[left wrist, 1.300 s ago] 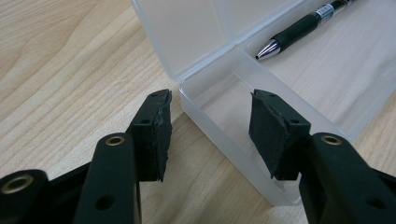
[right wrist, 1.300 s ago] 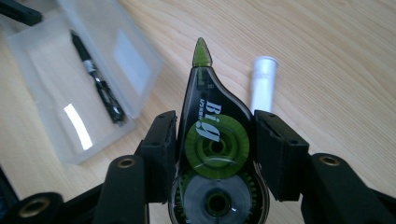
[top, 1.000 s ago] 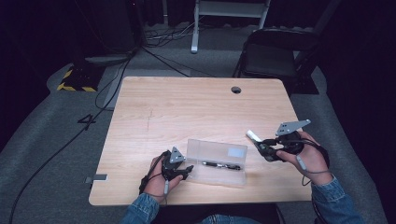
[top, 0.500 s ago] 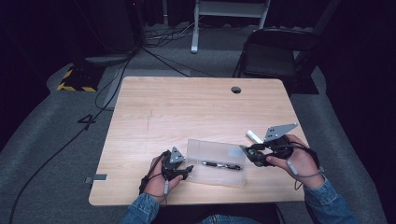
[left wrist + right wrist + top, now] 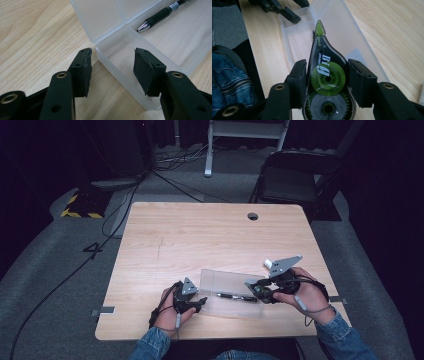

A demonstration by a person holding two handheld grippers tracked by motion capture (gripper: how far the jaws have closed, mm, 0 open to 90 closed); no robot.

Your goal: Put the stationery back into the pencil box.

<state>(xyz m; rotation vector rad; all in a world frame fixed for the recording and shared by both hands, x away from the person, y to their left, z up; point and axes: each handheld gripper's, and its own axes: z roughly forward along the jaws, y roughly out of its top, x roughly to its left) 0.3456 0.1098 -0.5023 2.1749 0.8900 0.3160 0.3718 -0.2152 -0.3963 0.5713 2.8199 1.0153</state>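
A clear plastic box (image 5: 227, 281) lies open near the table's front edge with a black pen (image 5: 236, 296) in its base. My left gripper (image 5: 192, 301) is at the box's left end. In the left gripper view its pads stand either side of the box's corner wall (image 5: 117, 72), one outside and one inside, and the pen (image 5: 160, 15) lies beyond. My right gripper (image 5: 254, 290) is at the box's right end, shut on a green correction tape roller (image 5: 322, 47). The roller's tip points over the box (image 5: 342, 30) toward the left gripper (image 5: 294, 10).
The wooden table (image 5: 200, 235) has a round cable hole (image 5: 253, 216) at the back right. A dark chair (image 5: 295, 175) stands behind the table. Cables and a yellow-black striped block (image 5: 75, 205) lie on the floor at the left.
My right gripper has moved left with the correction tape roller, from beside the box to its right end. The left gripper and the box have stayed still.
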